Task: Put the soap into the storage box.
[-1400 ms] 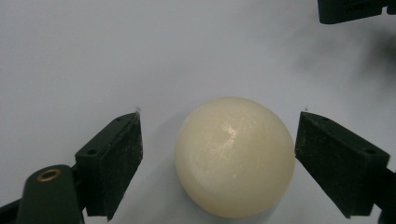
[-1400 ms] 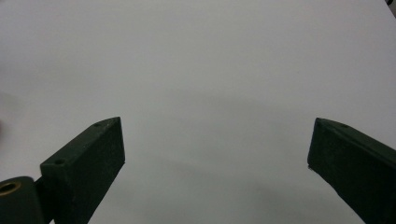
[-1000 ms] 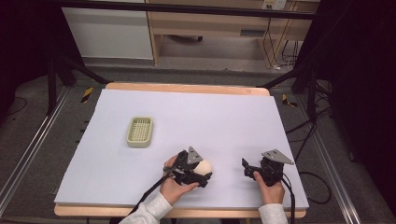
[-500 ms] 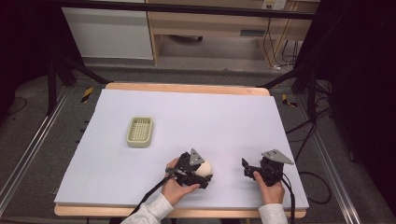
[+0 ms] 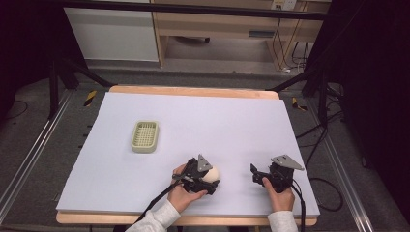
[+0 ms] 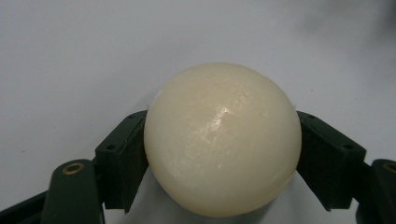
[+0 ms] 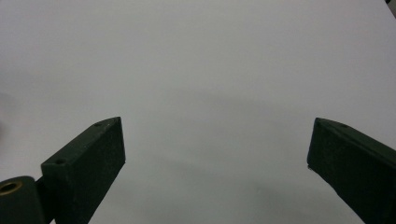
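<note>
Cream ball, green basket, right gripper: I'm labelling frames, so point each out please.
cream ball [image 6: 222,140], left gripper view, middle of its front.
green basket [image 5: 145,137], high view, its slatted floor.
right gripper [image 5: 255,174], high view, between its fingertips.

The desk [image 5: 193,121] is evenly and softly lit from above, while the room around it falls into deep black. In the left gripper view a small glare spot sits on the ball [image 6: 222,137], sharp enough. The right gripper view is dim and grey, with faint, soft shadows.
</note>
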{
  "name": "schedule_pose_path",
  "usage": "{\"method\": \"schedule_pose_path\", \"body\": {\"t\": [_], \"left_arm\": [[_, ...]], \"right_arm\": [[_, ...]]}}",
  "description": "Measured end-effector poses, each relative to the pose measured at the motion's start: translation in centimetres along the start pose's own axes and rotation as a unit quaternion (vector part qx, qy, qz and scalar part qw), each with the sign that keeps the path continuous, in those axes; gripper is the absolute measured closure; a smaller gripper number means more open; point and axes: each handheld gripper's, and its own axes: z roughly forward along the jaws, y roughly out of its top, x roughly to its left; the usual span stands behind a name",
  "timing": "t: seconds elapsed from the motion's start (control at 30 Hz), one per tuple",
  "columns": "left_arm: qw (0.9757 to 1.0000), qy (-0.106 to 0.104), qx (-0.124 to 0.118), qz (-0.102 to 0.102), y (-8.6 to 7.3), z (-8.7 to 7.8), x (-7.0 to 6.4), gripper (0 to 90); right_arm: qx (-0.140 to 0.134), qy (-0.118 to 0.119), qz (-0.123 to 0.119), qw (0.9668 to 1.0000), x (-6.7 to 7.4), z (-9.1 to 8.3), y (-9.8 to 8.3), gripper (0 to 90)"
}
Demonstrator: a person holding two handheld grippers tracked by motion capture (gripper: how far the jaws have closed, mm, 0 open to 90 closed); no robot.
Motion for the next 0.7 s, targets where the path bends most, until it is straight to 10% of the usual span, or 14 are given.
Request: {"method": "schedule_pose_path", "body": {"t": [0.7], "left_arm": [[1.0, -0.003, 0.008, 0.004, 0.09, -0.44, 0.26, 24.3]], "right_arm": [[0.002, 0.001, -0.002, 1.0, 0.02, 0.04, -0.04, 4.7]]}}
